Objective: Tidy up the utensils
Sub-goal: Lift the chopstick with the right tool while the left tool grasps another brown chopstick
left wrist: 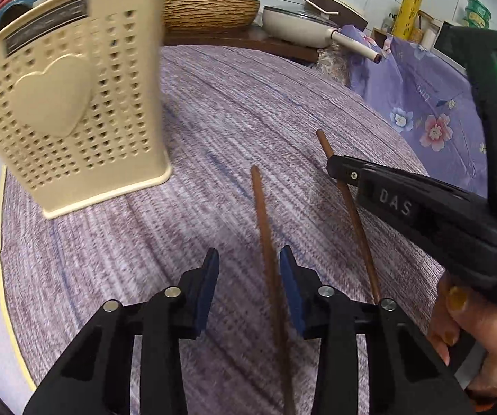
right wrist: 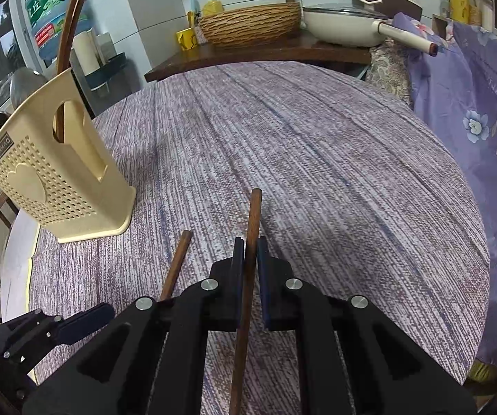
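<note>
A cream perforated utensil holder point(left wrist: 75, 110) with a heart on its front stands at the table's left; in the right wrist view the holder point(right wrist: 58, 180) has two brown chopsticks point(right wrist: 72, 17) standing in it. My left gripper point(left wrist: 249, 269) is open. A brown chopstick point(left wrist: 265, 235) runs between its blue pads, near the right pad, with a gap to the left one. My right gripper point(right wrist: 249, 242) is shut on a second chopstick point(right wrist: 253, 221). That right gripper point(left wrist: 335, 169) and its chopstick point(left wrist: 323, 141) show at the right in the left wrist view. The other chopstick point(right wrist: 179, 259) lies to the right gripper's left.
The round table point(left wrist: 214, 121) has a purple woven cover. Behind it a wooden shelf holds a woven basket point(right wrist: 248, 24) and a white pan point(right wrist: 345, 24). A purple floral cloth point(left wrist: 421, 103) hangs at right. A water bottle point(right wrist: 51, 14) stands far left. A person's hand point(left wrist: 473, 339) grips the right tool.
</note>
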### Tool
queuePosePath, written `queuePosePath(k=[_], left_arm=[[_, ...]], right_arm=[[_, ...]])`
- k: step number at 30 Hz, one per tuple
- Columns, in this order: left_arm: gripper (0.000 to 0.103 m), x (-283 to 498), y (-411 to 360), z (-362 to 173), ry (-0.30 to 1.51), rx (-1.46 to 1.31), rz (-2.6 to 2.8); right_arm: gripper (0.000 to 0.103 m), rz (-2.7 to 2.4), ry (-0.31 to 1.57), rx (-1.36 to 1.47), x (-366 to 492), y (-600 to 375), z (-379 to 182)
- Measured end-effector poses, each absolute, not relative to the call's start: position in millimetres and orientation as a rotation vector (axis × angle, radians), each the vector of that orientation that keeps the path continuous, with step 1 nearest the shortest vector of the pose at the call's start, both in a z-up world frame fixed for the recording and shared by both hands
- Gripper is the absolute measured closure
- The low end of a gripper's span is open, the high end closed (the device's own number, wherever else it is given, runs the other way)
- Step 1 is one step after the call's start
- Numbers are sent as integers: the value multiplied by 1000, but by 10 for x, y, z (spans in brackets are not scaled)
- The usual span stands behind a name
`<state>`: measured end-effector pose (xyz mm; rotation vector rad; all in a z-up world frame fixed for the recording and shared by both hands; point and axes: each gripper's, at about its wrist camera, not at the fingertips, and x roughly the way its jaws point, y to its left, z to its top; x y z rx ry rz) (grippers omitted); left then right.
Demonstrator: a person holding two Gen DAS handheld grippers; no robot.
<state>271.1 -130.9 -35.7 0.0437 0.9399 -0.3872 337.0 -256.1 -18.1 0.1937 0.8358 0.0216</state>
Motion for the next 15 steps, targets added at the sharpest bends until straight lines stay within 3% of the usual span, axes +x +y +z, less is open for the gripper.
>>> queuePosePath(k=[8, 15], left_arm=[[88, 2987, -1546, -392, 955, 84, -369], [93, 3080, -1586, -397, 945, 92, -340]], right_arm=[[94, 2, 806, 213, 3317, -2666, -134], [94, -5, 800, 223, 3297, -2712, -129]])
